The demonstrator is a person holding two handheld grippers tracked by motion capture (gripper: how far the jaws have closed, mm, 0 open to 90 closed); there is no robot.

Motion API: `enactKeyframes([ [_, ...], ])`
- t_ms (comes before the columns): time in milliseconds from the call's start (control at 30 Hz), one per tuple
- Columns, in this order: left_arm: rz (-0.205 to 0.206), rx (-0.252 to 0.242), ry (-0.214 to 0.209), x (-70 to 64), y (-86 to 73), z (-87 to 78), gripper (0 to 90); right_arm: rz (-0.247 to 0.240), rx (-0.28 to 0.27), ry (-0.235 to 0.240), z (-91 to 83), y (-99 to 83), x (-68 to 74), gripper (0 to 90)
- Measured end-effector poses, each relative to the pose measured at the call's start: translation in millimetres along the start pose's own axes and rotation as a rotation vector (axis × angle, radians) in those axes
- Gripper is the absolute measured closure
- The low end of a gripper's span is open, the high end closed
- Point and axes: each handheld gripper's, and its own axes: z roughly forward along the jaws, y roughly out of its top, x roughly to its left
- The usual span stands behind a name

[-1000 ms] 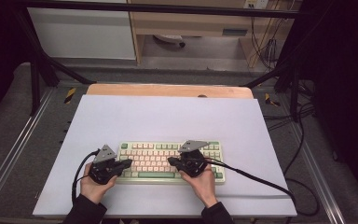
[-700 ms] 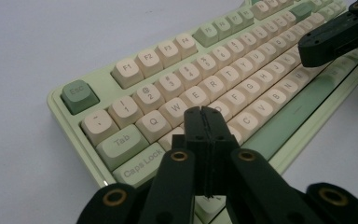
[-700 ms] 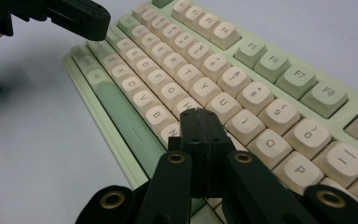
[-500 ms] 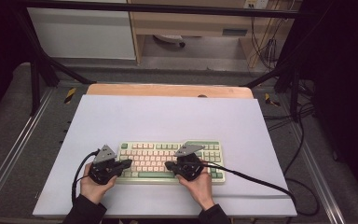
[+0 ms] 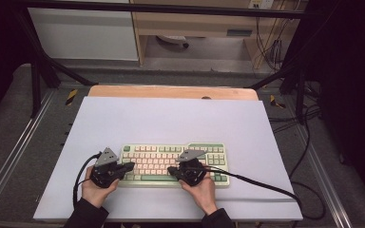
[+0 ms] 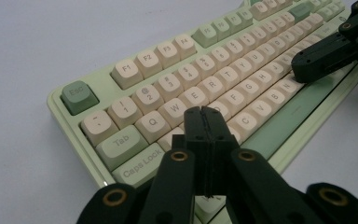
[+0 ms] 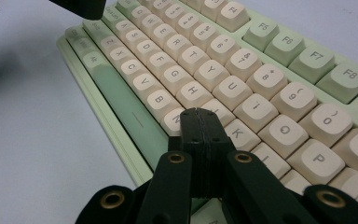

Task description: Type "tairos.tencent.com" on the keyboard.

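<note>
A pale green keyboard [image 5: 173, 164] with cream keys lies on the white mat [image 5: 171, 118], close to the front edge. My left gripper [image 5: 130, 166] is shut, its tip low over the keyboard's left end, above the keys beside Caps Lock [image 6: 140, 163]. My right gripper [image 5: 171, 170] is shut too, hovering over the letter keys near the space bar [image 7: 135, 116]. In the left gripper view the shut jaws meet at the left gripper's tip [image 6: 204, 112], and the right gripper's tip [image 6: 307, 60] shows farther along the keyboard [image 6: 168, 51]. In the right gripper view the right gripper's tip [image 7: 199, 114] sits over the keyboard [image 7: 261, 79].
A wooden table edge [image 5: 171, 91] shows behind the mat. A black cable [image 5: 266, 187] trails right from the right gripper across the mat, and another cable [image 5: 78, 175] loops left of the left hand. Metal frame rails and cabinets stand beyond the table.
My right gripper has slid a little to the left along the keyboard's front rows. The left gripper and the keyboard stay where they were.
</note>
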Motion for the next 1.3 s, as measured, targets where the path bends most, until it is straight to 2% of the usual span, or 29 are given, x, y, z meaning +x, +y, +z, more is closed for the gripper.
enactKeyframes([
  [267,-0.001,-0.002,-0.001,0.3,0.1,-0.8,89.9,0.006,-0.015,0.007,-6.9,4.1,-0.4,90.0],
  [400,0.001,-0.012,-0.005,-0.3,1.1,-3.1,89.0,-0.005,-0.036,-0.011,-16.7,8.6,-2.1,89.7],
  [567,0.006,-0.027,-0.009,0.9,2.5,-6.6,82.9,-0.007,-0.056,-0.035,-30.9,12.5,-8.2,82.7],
  [767,0.002,-0.044,-0.004,4.3,4.3,-10.0,64.2,0.015,-0.066,-0.074,-47.2,7.1,-21.1,68.2],
  [867,0.016,-0.045,0.008,5.0,4.7,-10.8,51.8,0.035,-0.078,-0.088,-56.9,1.8,-28.7,59.5],
  [933,0.028,-0.038,0.010,5.5,4.8,-11.1,45.6,0.050,-0.087,-0.095,-63.9,-1.6,-33.4,51.3],
  [1067,0.039,-0.027,0.007,7.1,4.3,-12.1,33.7,0.055,-0.091,-0.141,-77.5,-8.5,-43.4,36.4],
  [1167,0.044,-0.017,-0.001,8.7,3.5,-12.7,24.4,0.074,-0.088,-0.137,-85.3,-14.0,-51.3,26.6],
  [1300,0.053,0.001,0.020,11.5,0.6,-14.9,12.6,0.112,-0.096,-0.162,-97.2,-26.4,-63.1,16.2],
])
